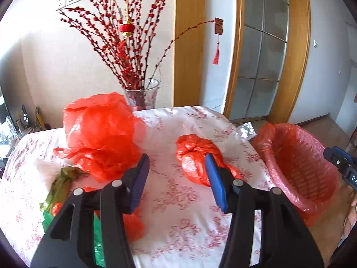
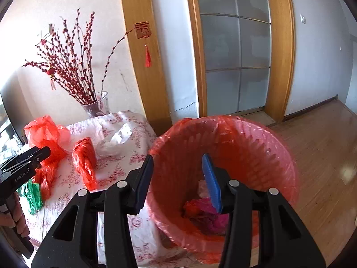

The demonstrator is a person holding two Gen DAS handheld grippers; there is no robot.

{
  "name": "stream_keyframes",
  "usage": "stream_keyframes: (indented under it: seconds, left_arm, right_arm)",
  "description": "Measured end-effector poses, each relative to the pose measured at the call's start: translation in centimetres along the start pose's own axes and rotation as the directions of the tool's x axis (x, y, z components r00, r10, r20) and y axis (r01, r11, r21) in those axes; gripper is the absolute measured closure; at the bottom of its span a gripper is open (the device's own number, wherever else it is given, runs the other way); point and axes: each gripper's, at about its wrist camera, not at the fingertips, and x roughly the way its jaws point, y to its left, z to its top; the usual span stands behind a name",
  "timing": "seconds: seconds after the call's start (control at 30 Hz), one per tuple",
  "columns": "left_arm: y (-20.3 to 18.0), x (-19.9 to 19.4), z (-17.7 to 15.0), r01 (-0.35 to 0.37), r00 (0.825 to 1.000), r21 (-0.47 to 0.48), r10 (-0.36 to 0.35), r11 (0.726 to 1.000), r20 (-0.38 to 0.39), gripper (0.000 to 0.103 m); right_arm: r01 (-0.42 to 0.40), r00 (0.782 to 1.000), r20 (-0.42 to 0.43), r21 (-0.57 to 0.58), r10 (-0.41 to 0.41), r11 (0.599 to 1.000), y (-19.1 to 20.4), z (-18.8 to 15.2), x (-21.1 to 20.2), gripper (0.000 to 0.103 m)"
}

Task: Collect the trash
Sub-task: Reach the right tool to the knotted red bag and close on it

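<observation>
Floral tablecloth strewn with red plastic bags; lined wastebasket placed alongside for disposal, left gripper and right gripper held spread, empty

Beside the red-lined bin, holding crumpled trash, a knotted red bag lies nearest; a big loose red bag lies farther.

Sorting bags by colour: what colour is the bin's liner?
Translucent red liner, clearest in the right wrist view.
</observation>
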Motion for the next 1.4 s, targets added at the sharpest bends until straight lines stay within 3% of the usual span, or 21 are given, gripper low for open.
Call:
stream_keyframes:
  seconds: [0.27,0.37,0.63,1.17,1.4]
  left_arm:
    - [5.0,-1.2,-0.5,-0.076,0.997,-0.042,0.076,0.996,0.011,0.049]
    - [6.5,-1.8,-0.9,-0.097,0.995,-0.055,0.098,0.994,0.016,0.047]
    - [10.5,-3.3,-2.0,-0.137,0.990,-0.090,0.139,0.986,0.021,0.042]
    - [15.3,-4.0,-3.6,-0.155,0.988,-0.143,0.156,0.978,-0.002,0.041]
    - [15.4,-4.1,-4.1,-0.150,0.989,-0.145,0.150,0.978,-0.011,0.041]
  right_arm:
    - [-0.098,0.995,-0.042,-0.086,0.095,0.991,6.7,0.1,2.1,0.056]
    - [-0.136,0.990,-0.062,-0.119,0.129,0.984,9.2,0.1,3.0,0.050]
    - [-0.186,0.977,-0.135,-0.181,0.163,0.966,15.1,-0.8,6.8,0.049]
    - [-0.162,0.966,-0.227,-0.179,0.120,0.970,17.9,-1.7,11.9,0.049]
    - [-0.161,0.969,-0.220,-0.209,0.114,0.965,18.4,-2.1,11.5,0.068]
